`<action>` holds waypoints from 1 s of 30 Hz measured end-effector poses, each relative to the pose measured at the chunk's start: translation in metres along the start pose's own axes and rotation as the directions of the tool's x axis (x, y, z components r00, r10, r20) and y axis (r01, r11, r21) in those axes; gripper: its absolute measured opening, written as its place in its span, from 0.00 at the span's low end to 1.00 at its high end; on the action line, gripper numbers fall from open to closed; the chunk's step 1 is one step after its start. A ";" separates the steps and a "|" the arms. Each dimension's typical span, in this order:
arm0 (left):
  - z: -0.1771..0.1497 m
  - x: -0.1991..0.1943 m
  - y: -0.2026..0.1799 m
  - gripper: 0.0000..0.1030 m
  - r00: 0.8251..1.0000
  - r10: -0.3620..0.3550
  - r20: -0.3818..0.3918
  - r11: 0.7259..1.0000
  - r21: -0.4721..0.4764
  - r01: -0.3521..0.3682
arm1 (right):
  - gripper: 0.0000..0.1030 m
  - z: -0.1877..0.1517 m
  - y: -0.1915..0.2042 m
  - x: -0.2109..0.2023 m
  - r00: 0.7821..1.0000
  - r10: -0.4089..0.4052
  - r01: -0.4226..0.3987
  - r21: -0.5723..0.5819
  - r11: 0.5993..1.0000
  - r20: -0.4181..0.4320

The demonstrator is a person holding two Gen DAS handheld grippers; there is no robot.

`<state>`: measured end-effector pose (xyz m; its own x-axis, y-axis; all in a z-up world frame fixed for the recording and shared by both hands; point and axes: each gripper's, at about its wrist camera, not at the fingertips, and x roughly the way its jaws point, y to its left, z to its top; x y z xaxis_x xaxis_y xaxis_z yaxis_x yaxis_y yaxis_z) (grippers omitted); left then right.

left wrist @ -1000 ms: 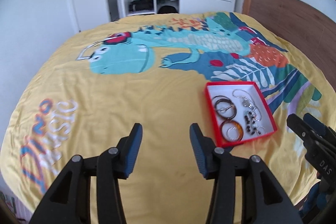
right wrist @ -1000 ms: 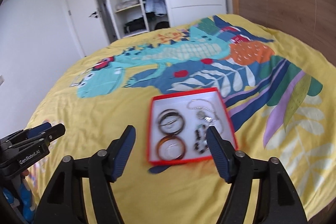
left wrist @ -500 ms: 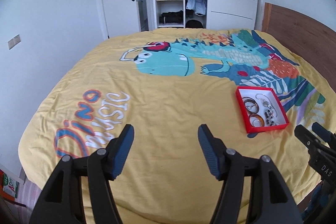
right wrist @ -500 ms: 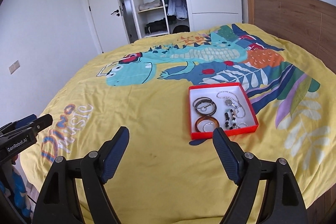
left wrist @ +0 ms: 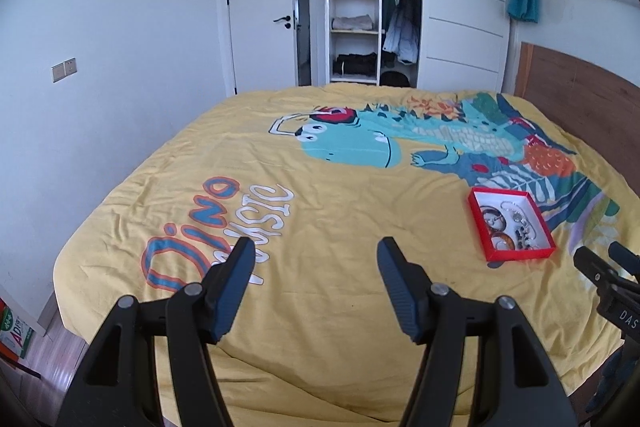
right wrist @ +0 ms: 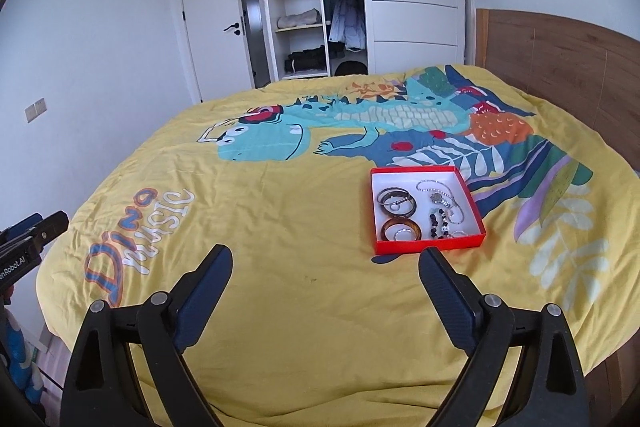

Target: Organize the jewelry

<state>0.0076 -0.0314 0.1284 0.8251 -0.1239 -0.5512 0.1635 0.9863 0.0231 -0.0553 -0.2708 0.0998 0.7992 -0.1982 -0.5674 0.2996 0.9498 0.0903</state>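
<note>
Both empty: left claw (left wrist: 316, 267) wide, right claw (right wrist: 326, 277) opening, red jewelry box (right wrist: 424, 241) just ahead-right.

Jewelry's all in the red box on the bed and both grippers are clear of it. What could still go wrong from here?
1. The red box has no lid and sits on a soft duvet; any press on the bed could tip it.
2. The chain necklace lies against the beaded bracelet, so they may tangle.
3. The right gripper, empty with its jaws opening, has the box just past its right finger; a forward sweep could clip it.
</note>
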 end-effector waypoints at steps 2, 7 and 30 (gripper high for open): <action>-0.002 -0.005 0.004 0.60 1.000 0.004 0.008 1.000 -0.001 -0.004 | 0.92 -0.001 0.002 -0.006 1.000 -0.004 0.004 -0.003 1.000 0.009; -0.009 -0.015 0.011 0.60 1.000 -0.006 0.014 1.000 0.000 0.006 | 0.95 -0.006 0.001 -0.019 0.999 -0.022 0.022 0.006 1.000 0.026; -0.026 -0.035 0.023 0.62 0.999 -0.038 0.031 0.999 -0.001 0.038 | 1.00 -0.020 0.004 -0.041 0.997 -0.067 0.068 -0.019 0.998 0.048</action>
<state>-0.0314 -0.0020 0.1265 0.8345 -0.1651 -0.5257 0.1949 0.9808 0.0014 -0.0974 -0.2539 0.1067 0.8017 -0.2724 -0.5321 0.3430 0.9386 0.0362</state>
